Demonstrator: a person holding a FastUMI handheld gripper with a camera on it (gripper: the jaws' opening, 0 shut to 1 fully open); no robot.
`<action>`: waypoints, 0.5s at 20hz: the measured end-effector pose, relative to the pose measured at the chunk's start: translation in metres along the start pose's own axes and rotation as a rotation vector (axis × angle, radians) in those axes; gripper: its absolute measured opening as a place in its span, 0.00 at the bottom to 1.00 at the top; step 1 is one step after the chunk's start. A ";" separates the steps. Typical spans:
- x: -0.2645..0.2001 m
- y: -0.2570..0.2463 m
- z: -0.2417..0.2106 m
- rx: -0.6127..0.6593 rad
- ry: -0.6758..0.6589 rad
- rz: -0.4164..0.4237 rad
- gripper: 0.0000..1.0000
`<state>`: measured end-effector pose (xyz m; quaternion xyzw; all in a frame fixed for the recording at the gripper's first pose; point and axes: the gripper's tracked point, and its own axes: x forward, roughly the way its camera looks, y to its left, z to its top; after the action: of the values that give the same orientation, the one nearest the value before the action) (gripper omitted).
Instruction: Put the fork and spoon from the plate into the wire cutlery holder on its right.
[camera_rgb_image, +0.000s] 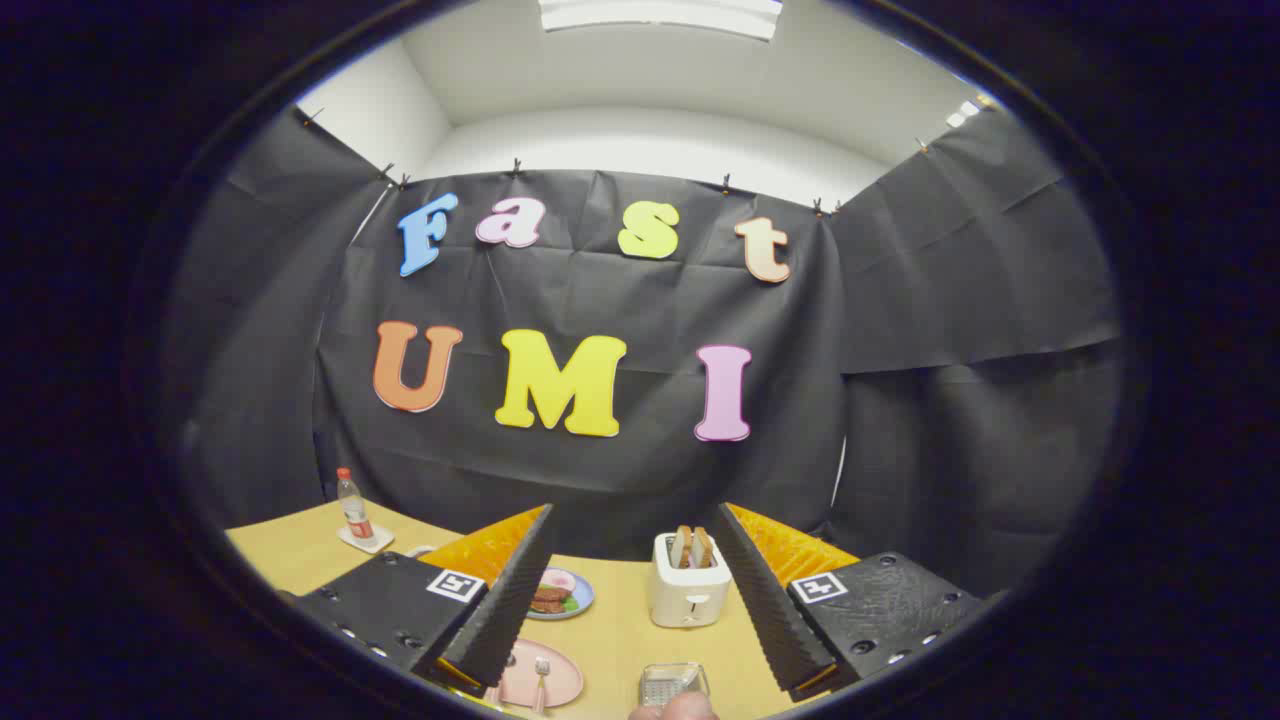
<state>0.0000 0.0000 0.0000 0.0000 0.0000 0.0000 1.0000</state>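
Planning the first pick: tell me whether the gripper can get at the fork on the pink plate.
Probably yes. The gripper is open, high above the table; the fork lies uncovered on the pink plate, by the left finger, nothing between.

**Breakfast props on a booth table**

A white toaster (688, 592) stands on the tan table (290, 553) with two slices of bread (692, 546) upright in its slots; well to its left a small blue plate (578, 601) carries food, apparently meat, with a touch of green; further left, near the table's far corner, a clear plastic bottle (353, 507) with a red cap stands upright on a pale coaster (367, 541); black cloth walls rise behind, under a white ceiling with a light panel (660, 14).
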 end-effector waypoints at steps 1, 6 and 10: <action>0.001 0.001 0.005 0.007 -0.007 0.004 0.95; 0.005 -0.004 0.002 0.007 0.001 0.018 0.95; 0.005 -0.014 -0.004 0.030 0.031 0.008 0.95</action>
<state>0.0048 -0.0137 -0.0040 0.0152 0.0155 0.0040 0.9998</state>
